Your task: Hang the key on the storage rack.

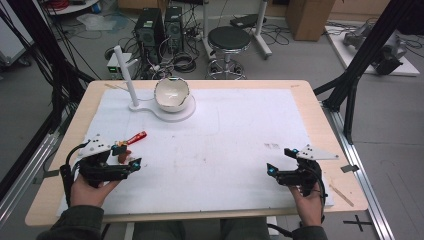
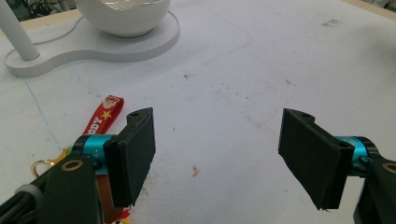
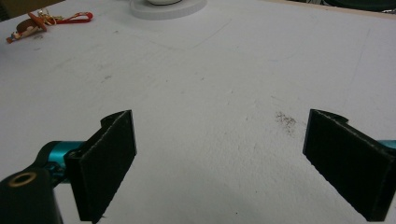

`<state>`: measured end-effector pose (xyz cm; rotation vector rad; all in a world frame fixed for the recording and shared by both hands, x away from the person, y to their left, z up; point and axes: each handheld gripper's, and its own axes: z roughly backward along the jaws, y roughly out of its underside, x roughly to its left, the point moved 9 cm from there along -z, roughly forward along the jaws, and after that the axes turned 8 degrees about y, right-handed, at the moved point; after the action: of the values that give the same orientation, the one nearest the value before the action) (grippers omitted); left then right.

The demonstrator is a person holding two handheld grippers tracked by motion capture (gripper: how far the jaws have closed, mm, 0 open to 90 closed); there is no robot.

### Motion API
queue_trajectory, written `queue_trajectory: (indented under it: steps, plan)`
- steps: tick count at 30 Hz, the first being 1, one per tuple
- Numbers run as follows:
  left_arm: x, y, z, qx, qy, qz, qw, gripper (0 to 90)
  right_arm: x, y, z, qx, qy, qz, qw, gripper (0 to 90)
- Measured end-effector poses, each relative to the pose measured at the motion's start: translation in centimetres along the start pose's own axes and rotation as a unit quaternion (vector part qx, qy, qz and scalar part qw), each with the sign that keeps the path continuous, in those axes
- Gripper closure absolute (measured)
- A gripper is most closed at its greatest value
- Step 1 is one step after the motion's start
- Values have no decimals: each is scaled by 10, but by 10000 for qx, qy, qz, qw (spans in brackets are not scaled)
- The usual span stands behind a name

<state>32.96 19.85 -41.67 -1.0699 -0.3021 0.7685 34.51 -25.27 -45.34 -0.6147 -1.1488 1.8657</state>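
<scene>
A small toy keychain with a red strap (image 1: 134, 138) lies on the white mat at the left, its brown figure end (image 1: 121, 152) beside my left gripper (image 1: 128, 155). In the left gripper view the strap (image 2: 103, 115) and a gold ring (image 2: 43, 164) lie just left of the left jaw, outside the gap. My left gripper (image 2: 219, 154) is open and holds nothing. My right gripper (image 1: 281, 160) rests near the mat's right front, open (image 3: 224, 163) over bare mat. The keychain (image 3: 42, 23) lies far off in the right gripper view.
A white stand (image 1: 165, 111) with an upright post (image 1: 125, 75) and a white egg-shaped bowl (image 1: 171, 93) sits at the back of the mat (image 1: 225, 140). A small dark smudge (image 1: 272, 146) marks the mat near my right gripper. The wooden table edge (image 1: 340, 145) runs along the right.
</scene>
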Motion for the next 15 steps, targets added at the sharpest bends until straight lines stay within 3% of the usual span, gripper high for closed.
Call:
queue_trajectory:
  steps: [15]
  plan:
    - [2,-8,6,-105,-53,-125,9999,319,2,-4,-1,-84,1,23,10000,88]
